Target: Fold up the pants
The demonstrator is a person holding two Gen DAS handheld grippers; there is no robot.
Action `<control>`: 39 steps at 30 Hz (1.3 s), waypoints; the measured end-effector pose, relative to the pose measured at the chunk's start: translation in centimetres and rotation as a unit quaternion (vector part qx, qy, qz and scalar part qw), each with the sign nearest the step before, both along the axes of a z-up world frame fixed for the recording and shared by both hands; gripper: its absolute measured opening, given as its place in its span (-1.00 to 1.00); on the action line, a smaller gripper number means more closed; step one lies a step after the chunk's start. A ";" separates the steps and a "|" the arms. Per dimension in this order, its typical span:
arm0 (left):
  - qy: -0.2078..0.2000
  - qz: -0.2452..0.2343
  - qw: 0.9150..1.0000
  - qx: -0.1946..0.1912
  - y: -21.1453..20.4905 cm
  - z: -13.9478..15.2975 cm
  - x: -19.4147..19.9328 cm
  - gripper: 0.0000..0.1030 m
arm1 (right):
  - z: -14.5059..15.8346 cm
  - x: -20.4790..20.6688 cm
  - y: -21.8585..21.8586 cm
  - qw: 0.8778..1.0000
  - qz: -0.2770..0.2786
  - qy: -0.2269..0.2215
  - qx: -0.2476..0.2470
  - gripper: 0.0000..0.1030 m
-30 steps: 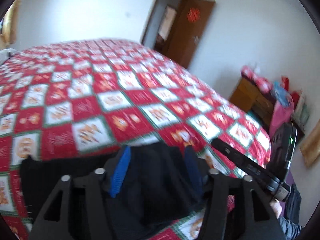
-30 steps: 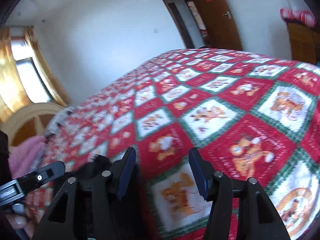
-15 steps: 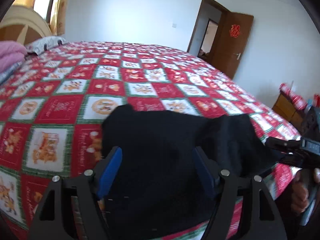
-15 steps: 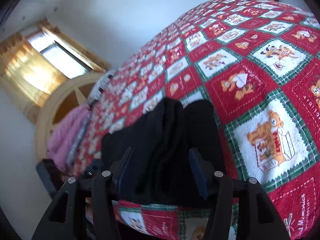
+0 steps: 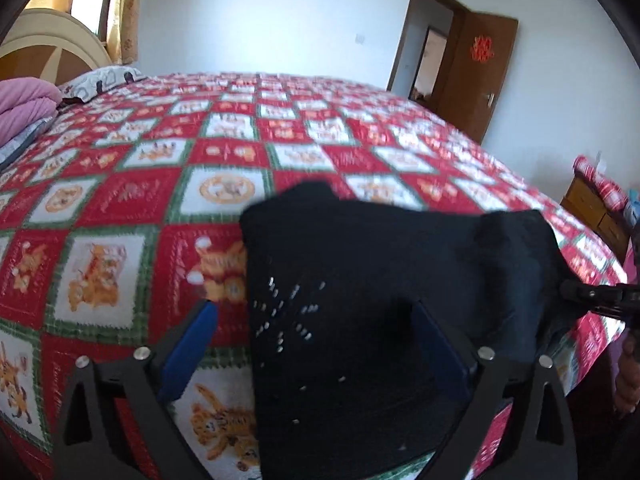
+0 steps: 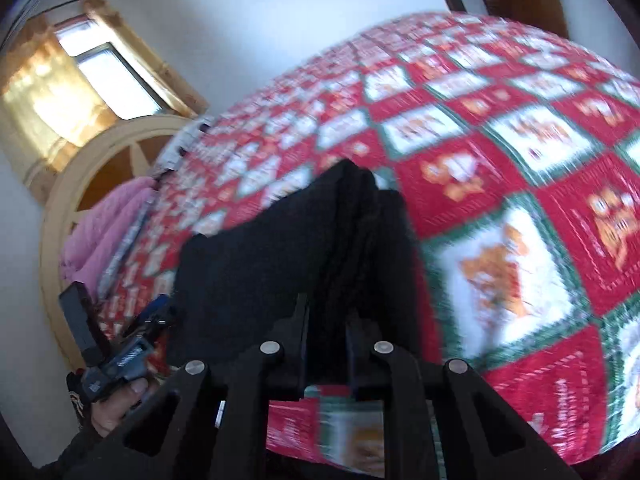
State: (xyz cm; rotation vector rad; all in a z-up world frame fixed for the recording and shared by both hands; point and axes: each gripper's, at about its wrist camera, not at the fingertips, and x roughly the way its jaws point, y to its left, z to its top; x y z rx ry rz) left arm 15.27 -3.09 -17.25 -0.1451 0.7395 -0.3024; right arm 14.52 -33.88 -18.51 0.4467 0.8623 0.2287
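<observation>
Black pants (image 5: 360,280) folded on bed (image 5: 120,200).
Right tool (image 6: 326,320) was closing on their right edge; left tool (image 5: 316,344) was opening, straddling the left.

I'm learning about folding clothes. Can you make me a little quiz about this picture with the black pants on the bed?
1. True or false: the black pants lie on a red patterned bedspread.
2. Which tongs are squeezing a bunch of pants: A) the left tongs B) the right tongs?
3. Fill in: the pink blanket sits near the bed's ____.

Key: 1 true; 2 B, closing on the cloth while the left tongs open wide; 3 headboard.
</observation>
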 end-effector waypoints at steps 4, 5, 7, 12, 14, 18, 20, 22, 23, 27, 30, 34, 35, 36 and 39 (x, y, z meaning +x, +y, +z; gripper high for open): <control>0.004 -0.003 1.000 -0.004 0.2 -0.5 -0.1 0.95 | -1.7 1.0 -0.8 0.999 0.003 0.036 -0.013 -0.56; 0.004 -0.002 1.000 -0.002 0.3 -0.5 -0.1 0.96 | -1.4 1.0 -0.8 0.999 0.006 0.035 -0.017 -0.46; 0.004 0.001 1.000 -0.001 0.4 -0.6 -0.1 0.97 | -0.1 0.7 -0.9 0.998 -0.005 0.020 -0.052 -0.19; -0.015 0.017 1.000 0.001 0.6 0.1 -0.7 0.97 | 4.2 -1.8 -0.7 0.988 -0.059 -0.093 -0.111 -0.02; -0.040 0.018 0.999 0.010 0.3 0.9 -1.1 0.97 | 5.0 -2.5 0.8 0.988 -0.010 -0.134 -0.073 -0.02; -0.055 0.004 0.998 0.031 -0.4 1.2 -1.3 0.97 | 3.2 -1.9 5.7 0.980 0.081 -0.112 -0.140 -0.02; -0.042 0.007 0.999 0.033 -0.2 0.5 -0.8 0.97 | 1.2 -0.9 5.2 0.982 0.065 -0.039 -0.175 -0.03; -0.032 0.014 0.999 0.029 0.3 0.0 -0.6 0.97 | -0.3 0.1 5.4 0.973 0.091 0.025 -0.208 -0.05; -0.028 0.017 0.999 0.026 0.5 -0.2 -0.4 0.97 | -0.4 0.1 5.3 0.970 0.090 0.034 -0.223 -0.05; -0.013 0.022 1.000 0.017 0.9 -0.9 -0.2 1.00 | -0.8 0.6 5.6 0.958 0.081 0.054 -0.269 0.06; -0.014 0.023 0.999 0.019 0.8 -1.0 -0.2 1.00 | -1.1 0.3 4.7 0.960 0.076 0.059 -0.263 0.16; -0.011 0.027 0.999 0.014 1.0 -1.0 -0.1 1.00 | 1.0 -1.0 5.7 0.955 0.071 0.027 -0.286 0.16; -0.011 0.027 0.999 0.015 1.0 -1.0 -0.1 1.00 | 1.9 -1.4 6.1 0.953 0.061 0.005 -0.297 0.16; -0.011 0.027 0.999 0.016 1.1 -1.0 -0.1 1.00 | 2.6 -1.7 6.4 0.950 0.053 -0.017 -0.307 0.18; -0.011 0.029 0.999 0.017 1.0 -1.0 -0.1 1.00 | 4.3 -2.5 7.6 0.952 0.045 -0.086 -0.290 0.19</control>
